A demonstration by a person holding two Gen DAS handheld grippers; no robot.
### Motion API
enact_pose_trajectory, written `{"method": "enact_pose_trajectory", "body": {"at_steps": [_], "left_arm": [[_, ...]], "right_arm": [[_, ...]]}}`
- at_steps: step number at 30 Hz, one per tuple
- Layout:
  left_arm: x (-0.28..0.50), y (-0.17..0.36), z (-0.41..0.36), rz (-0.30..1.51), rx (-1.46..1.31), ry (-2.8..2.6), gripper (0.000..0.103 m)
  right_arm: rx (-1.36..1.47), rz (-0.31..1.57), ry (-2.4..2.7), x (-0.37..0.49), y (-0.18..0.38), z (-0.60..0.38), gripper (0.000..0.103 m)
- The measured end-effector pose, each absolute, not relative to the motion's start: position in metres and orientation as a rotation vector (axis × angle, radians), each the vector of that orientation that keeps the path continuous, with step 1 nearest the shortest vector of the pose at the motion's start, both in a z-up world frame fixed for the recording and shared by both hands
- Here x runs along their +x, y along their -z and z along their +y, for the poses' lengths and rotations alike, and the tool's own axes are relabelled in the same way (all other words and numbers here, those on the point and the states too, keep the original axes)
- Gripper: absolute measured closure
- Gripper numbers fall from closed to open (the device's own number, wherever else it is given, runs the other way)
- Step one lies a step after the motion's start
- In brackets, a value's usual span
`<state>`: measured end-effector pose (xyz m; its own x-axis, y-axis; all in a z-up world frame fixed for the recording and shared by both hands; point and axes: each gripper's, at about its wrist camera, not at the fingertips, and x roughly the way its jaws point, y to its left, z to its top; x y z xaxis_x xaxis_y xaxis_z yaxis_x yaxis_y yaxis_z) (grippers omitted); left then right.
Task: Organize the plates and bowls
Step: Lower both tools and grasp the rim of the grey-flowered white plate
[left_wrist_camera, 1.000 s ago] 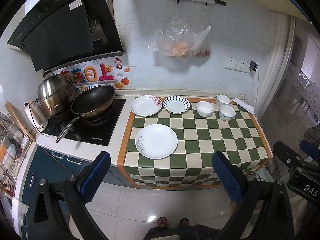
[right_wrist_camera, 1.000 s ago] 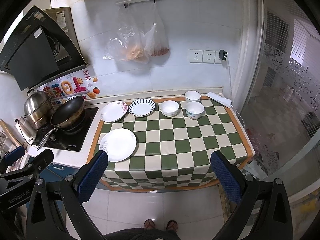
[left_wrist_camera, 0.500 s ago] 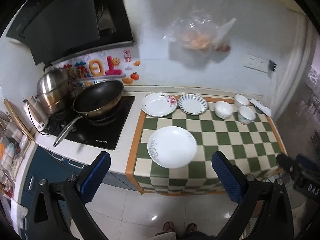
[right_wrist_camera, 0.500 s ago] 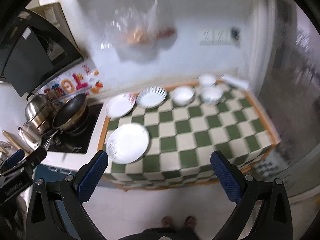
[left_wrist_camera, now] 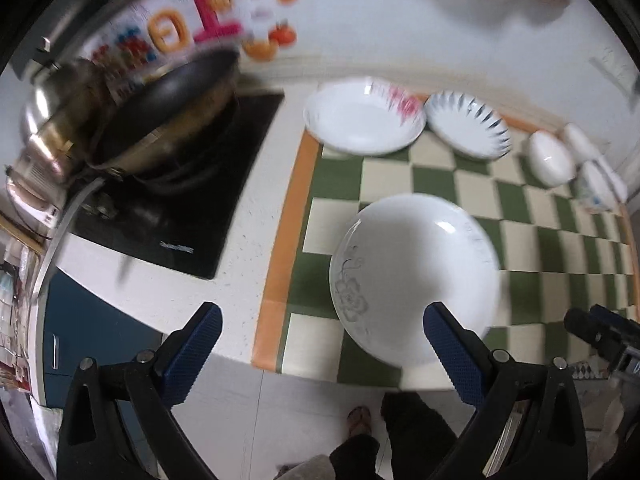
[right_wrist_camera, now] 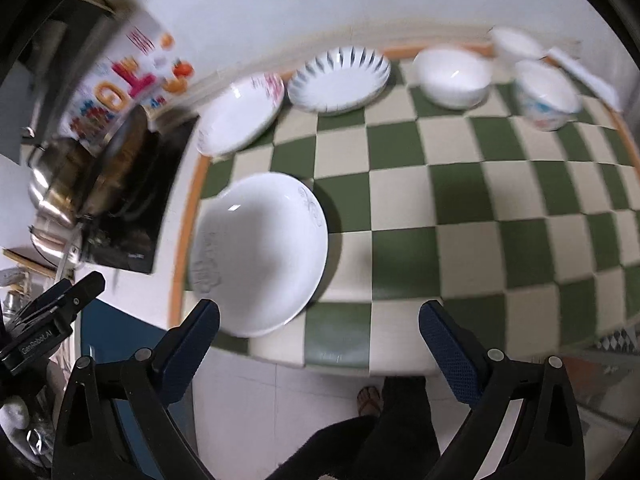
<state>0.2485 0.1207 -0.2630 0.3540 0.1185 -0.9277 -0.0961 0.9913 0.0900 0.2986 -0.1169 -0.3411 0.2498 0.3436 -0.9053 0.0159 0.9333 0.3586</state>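
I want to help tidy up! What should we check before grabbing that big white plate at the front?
1. Left hand-held gripper open wide enough: ok.
2. Right hand-held gripper open and holding nothing: ok.
3. Big white plate has nothing on it: ok.
4. Plate lies fully on the checkered mat: ok, but near the front edge.
5. Left hand-held gripper lined up on the plate's rim: not ok, still short of the counter.
6. Picture sharp enough to aim: not ok, blurred.
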Motion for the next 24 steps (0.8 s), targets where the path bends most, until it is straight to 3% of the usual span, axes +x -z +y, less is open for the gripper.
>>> {"method": "enact_pose_trajectory", "body": {"at_steps": [4, 8, 10, 12, 13, 15, 16, 18, 24], "left_arm": [[0.282, 0.313, 0.128, 1.288, -0.044, -0.123, 0.007], [0.308, 0.359, 0.14, 1.4, -0.123, -0.117, 0.028], [0.316, 0.375, 0.146, 1.435, -0.167, -0.105, 0.03], [0.322, 0.389, 0.149, 1.467, -0.199, -0.092, 0.042], [0.324, 0.395, 0.15, 1.483, -0.215, -0.08, 0.046], [0.327, 0.407, 0.152, 1.519, -0.278, -0.039, 0.066], [0.327, 0.408, 0.153, 1.515, -0.308, -0.024, 0.066], [0.329, 0.408, 0.151, 1.497, -0.298, -0.011, 0.07], [0.326, 0.407, 0.148, 1.472, -0.298, -0.017, 0.07]], "right_arm": [[0.356, 1.435, -0.276, 0.344, 0.401, -0.109, 0.011], [0.373, 1.512, -0.347, 0.378, 0.444, -0.097, 0.024], [0.379, 1.526, -0.388, 0.391, 0.458, -0.092, 0.033], [0.382, 1.543, -0.411, 0.398, 0.467, -0.087, 0.039], [0.384, 1.551, -0.419, 0.398, 0.468, -0.085, 0.046], [0.396, 1.578, -0.464, 0.4, 0.475, -0.078, 0.065], [0.4, 1.589, -0.479, 0.402, 0.478, -0.075, 0.075], [0.386, 1.593, -0.479, 0.401, 0.479, -0.072, 0.083], [0.369, 1.561, -0.495, 0.405, 0.479, -0.07, 0.089]]}}
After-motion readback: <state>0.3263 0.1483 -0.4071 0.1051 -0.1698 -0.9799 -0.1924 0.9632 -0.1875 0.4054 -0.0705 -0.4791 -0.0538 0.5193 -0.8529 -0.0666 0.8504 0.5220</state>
